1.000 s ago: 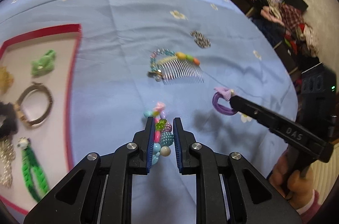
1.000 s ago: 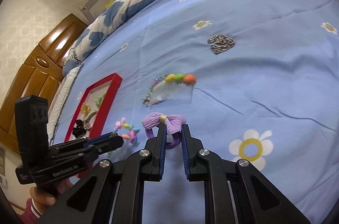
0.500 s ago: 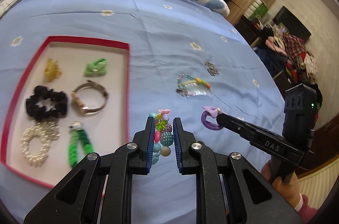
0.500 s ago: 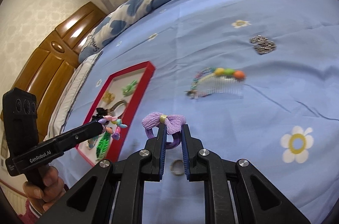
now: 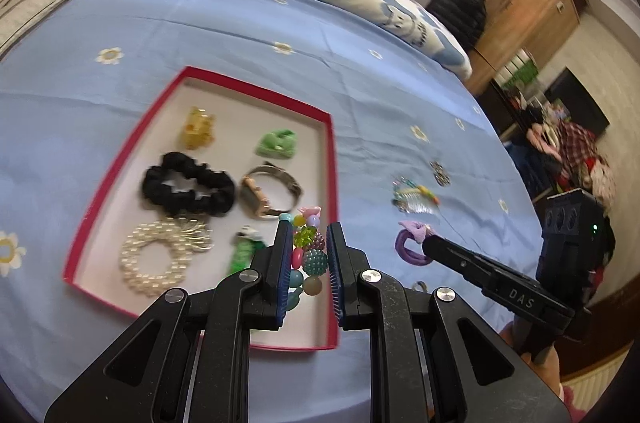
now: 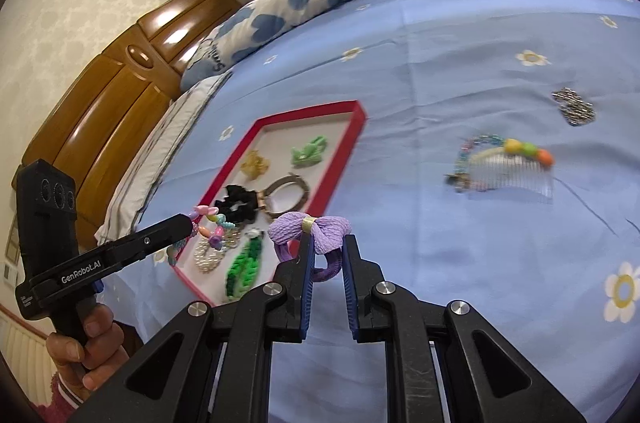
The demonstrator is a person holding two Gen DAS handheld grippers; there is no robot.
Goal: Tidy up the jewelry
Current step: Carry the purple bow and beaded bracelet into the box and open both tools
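Note:
My left gripper (image 5: 307,235) is shut on a colourful bead bracelet (image 5: 306,251) and holds it above the right part of the red-rimmed tray (image 5: 330,159). In the right wrist view the bracelet (image 6: 210,227) hangs over the tray (image 6: 352,143). My right gripper (image 6: 325,247) is shut on a purple bow hair tie (image 6: 316,237), held above the blue bedsheet just right of the tray; the hair tie also shows in the left wrist view (image 5: 410,241).
The tray holds a black scrunchie (image 5: 188,187), pearl bracelet (image 5: 156,263), watch (image 5: 270,193), green clip (image 5: 277,143), yellow clip (image 5: 198,127) and green braid (image 6: 242,265). On the sheet lie a beaded comb (image 6: 508,167) and a silver chain (image 6: 574,107). Pillows lie beyond.
Both grippers have lifted and swung left toward the tray with their items. The bead bracelet is now over the tray; the hair tie is near its right rim.

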